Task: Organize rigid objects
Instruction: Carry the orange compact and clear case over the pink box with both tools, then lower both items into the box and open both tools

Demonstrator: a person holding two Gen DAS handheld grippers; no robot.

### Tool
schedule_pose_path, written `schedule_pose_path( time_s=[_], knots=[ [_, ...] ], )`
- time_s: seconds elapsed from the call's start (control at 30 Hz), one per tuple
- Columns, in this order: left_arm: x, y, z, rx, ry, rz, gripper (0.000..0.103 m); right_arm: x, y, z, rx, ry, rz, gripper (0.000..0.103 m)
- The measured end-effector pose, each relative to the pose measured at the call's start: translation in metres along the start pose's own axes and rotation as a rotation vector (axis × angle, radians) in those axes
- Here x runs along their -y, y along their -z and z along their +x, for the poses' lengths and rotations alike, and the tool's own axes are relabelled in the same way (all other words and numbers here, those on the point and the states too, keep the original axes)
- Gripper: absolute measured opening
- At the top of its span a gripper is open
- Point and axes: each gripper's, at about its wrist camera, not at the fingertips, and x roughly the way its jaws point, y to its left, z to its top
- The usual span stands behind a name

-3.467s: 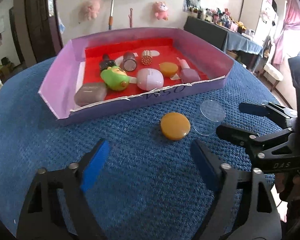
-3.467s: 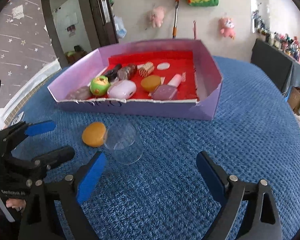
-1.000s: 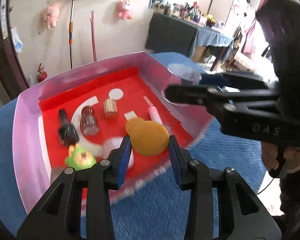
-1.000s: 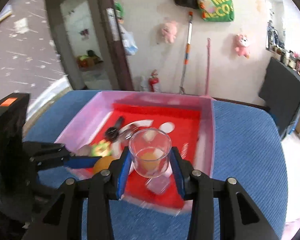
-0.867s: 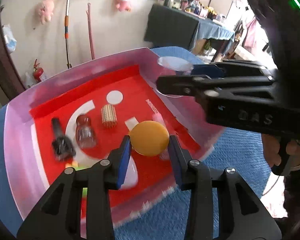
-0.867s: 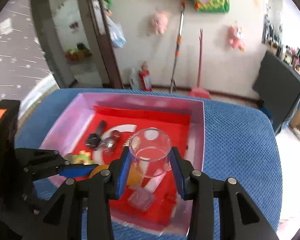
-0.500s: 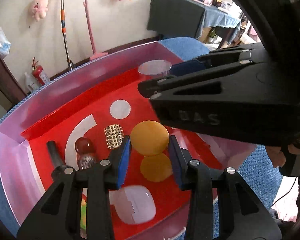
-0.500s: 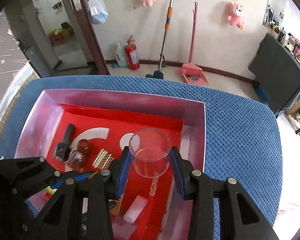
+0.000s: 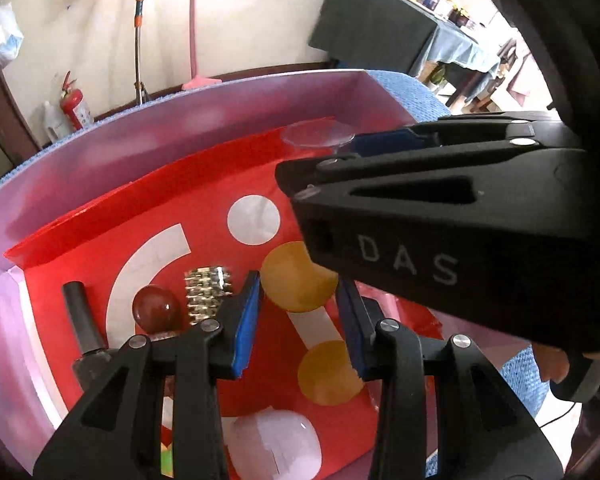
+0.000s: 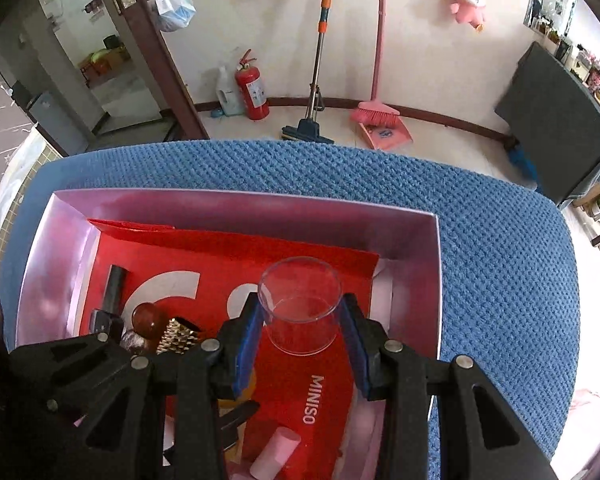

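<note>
My left gripper (image 9: 300, 316) is shut on an orange round lid (image 9: 296, 276), held above the red floor of the pink box (image 9: 100, 140). My right gripper (image 10: 302, 340) is shut on a clear plastic cup (image 10: 300, 312), held upright over the right part of the same box (image 10: 420, 240). In the left wrist view the right gripper's black body fills the right side, with the cup's rim (image 9: 318, 136) showing beyond it. In the right wrist view the left gripper's black frame sits at the lower left.
On the box floor lie a second orange disc (image 9: 328, 372), a pale pink case (image 9: 276, 448), a gold ridged cylinder (image 9: 206, 292), a dark red bottle (image 9: 156, 308), a black-capped bottle (image 9: 82, 320) and a pink tube (image 10: 276, 452). Blue textured cloth (image 10: 500, 260) surrounds the box.
Both grippers moved forward and down over the box, each keeping its object. The box floor now fills more of both views, and the right gripper looms closer in the left wrist view.
</note>
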Motion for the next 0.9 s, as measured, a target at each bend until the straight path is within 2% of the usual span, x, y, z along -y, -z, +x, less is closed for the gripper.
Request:
schedule_pose_path(
  time_s=[0.33, 0.47, 0.57, 0.63, 0.9],
  knots=[
    [-0.006, 0.005, 0.002, -0.002, 0.022, -0.040, 0.036, -0.015, 0.003, 0.003, 0.039, 0.064, -0.082, 0.042],
    [-0.010, 0.007, 0.001, 0.001, 0.021, -0.045, 0.036, -0.019, 0.006, 0.001, 0.058, 0.061, -0.096, 0.042],
    [-0.013, 0.008, -0.001, 0.006, 0.020, -0.052, 0.036, -0.022, 0.007, -0.003, 0.060, 0.013, -0.093, 0.042],
    [-0.014, 0.009, -0.002, 0.005, 0.020, -0.054, 0.036, -0.030, 0.008, -0.002, 0.066, 0.028, -0.122, 0.042],
    [-0.014, 0.011, -0.004, 0.007, 0.018, -0.059, 0.036, -0.035, 0.010, 0.016, 0.023, 0.056, -0.129, 0.042]
  ],
)
